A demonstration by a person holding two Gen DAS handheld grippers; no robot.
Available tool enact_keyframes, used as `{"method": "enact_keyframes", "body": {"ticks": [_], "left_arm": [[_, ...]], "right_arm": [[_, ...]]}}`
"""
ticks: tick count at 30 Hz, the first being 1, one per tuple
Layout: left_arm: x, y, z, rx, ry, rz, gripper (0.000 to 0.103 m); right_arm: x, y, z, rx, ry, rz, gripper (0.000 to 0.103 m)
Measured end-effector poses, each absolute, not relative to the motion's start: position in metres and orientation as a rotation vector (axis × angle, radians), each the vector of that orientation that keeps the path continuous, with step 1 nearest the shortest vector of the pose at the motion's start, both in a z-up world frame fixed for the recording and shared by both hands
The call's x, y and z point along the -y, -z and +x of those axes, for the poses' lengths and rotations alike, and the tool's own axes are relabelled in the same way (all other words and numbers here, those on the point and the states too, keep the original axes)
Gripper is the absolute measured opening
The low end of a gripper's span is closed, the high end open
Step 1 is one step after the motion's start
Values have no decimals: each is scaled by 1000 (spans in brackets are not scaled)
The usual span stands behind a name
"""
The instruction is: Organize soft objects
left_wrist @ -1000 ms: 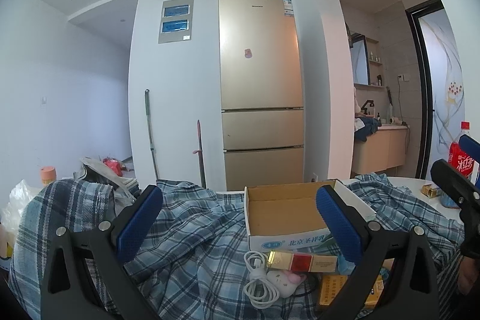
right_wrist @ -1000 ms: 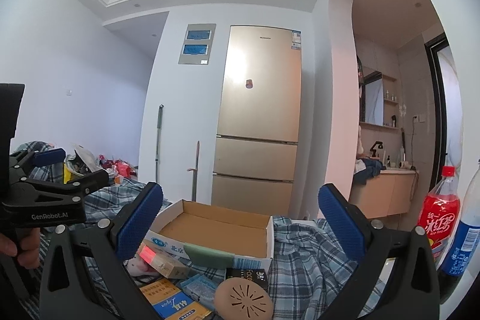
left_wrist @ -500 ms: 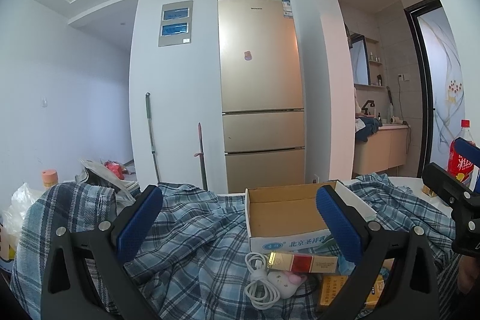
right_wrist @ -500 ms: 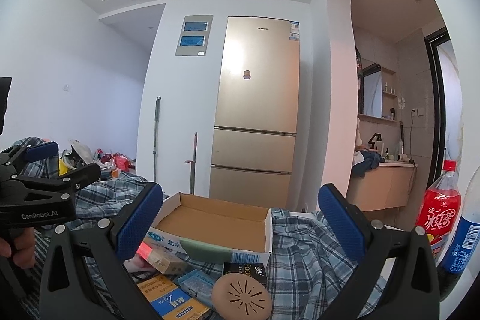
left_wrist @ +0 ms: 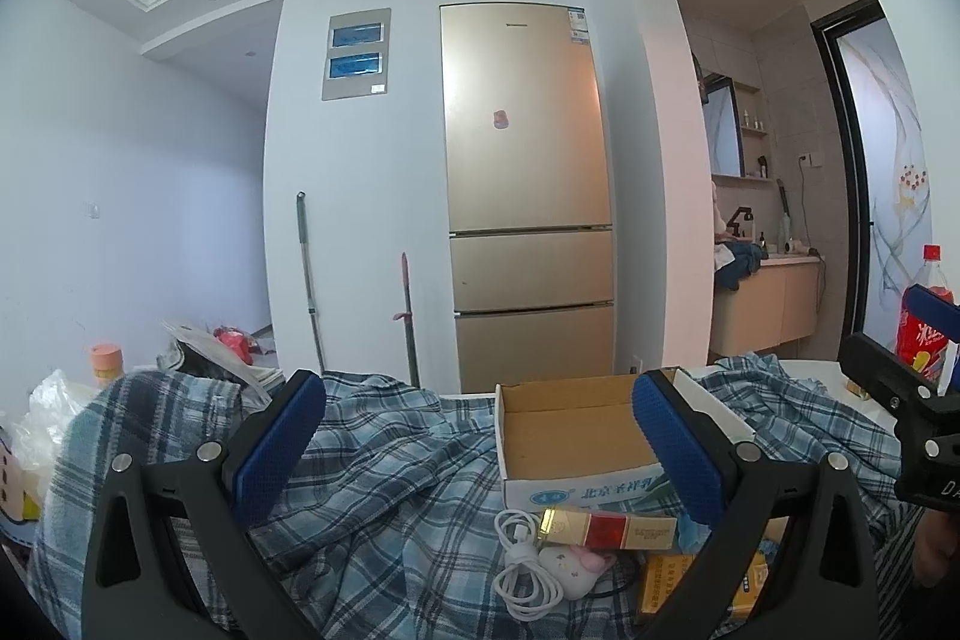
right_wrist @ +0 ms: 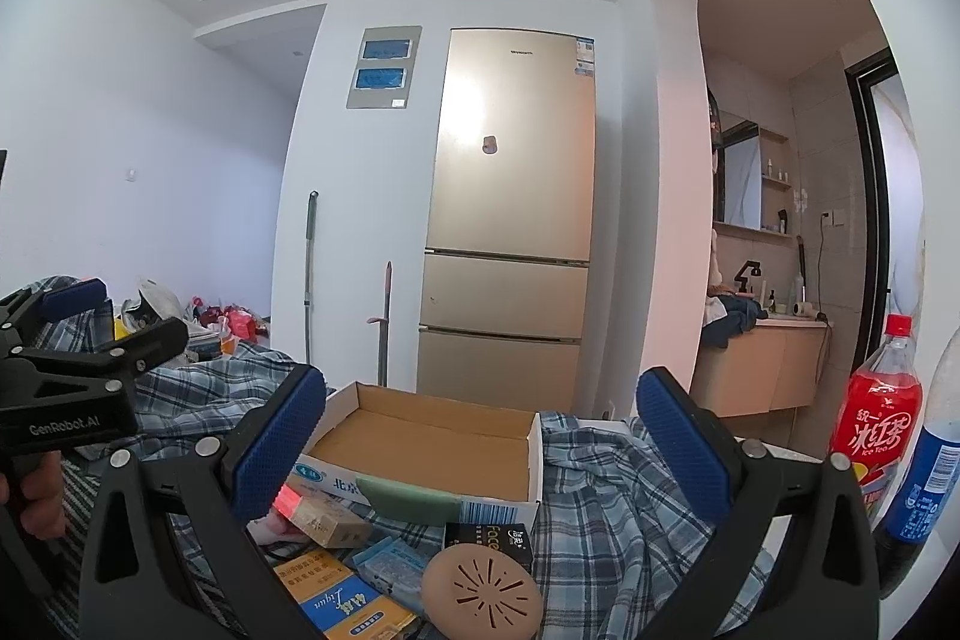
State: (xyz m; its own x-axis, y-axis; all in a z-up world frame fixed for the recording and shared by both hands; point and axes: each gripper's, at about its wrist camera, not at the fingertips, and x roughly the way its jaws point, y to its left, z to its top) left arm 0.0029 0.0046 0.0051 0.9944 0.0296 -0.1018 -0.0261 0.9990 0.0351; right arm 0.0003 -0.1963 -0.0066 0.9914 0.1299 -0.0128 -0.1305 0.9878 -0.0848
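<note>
The surface under the plaid shirt (left_wrist: 384, 466) was almost wholly covered, so it could not be told whether it was a tabletop; only a white edge showed at the far right. The lower frame edge cut off the yellow box (right_wrist: 336, 601) and the tan disc (right_wrist: 483, 592) in the right wrist view, and the small blue packet between them was too blurred to identify. In the left wrist view the right finger hid part of the box (left_wrist: 576, 436) and the items behind it. Compared with one second before, both cameras sat lower in relation to the room: the fridge (left_wrist: 525, 196) and ceiling filled more of each view, and the clutter had dropped toward the bottom edge. The right gripper's body had shifted at the right margin of the left view. The left gripper (left_wrist: 480, 436) had its fingers wide apart and held nothing; the right gripper (right_wrist: 480, 436) was likewise spread and empty. The shirt lay crumpled beneath and ahead of both grippers, spreading left and right past the fingers, touching neither. The open box rested on the shirt, between the fingers in both views. A white cable (left_wrist: 525, 568), a red-and-gold pack (left_wrist: 606, 526) and a pink charger lay on the shirt just before the box. A red bottle (right_wrist: 879, 418) stood at the right.
</note>
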Motion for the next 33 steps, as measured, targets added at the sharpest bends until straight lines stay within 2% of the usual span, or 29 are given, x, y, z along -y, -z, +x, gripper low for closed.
{"method": "enact_keyframes", "body": {"ticks": [7, 13, 24, 33], "left_arm": [[-9, -19, 1, -127, -8, 31, 103], [-16, -29, 1, -164, 3, 16, 103], [-2, -41, -13, -214, 8, 50, 103], [18, -57, -4, -208, 55, 43, 103]], "right_arm": [[216, -27, -5, -20, -101, 9, 103], [220, -55, 4, -136, -134, 0, 103], [239, -50, 32, -302, -150, 46, 103], [261, -52, 46, -331, -186, 120, 101]]}}
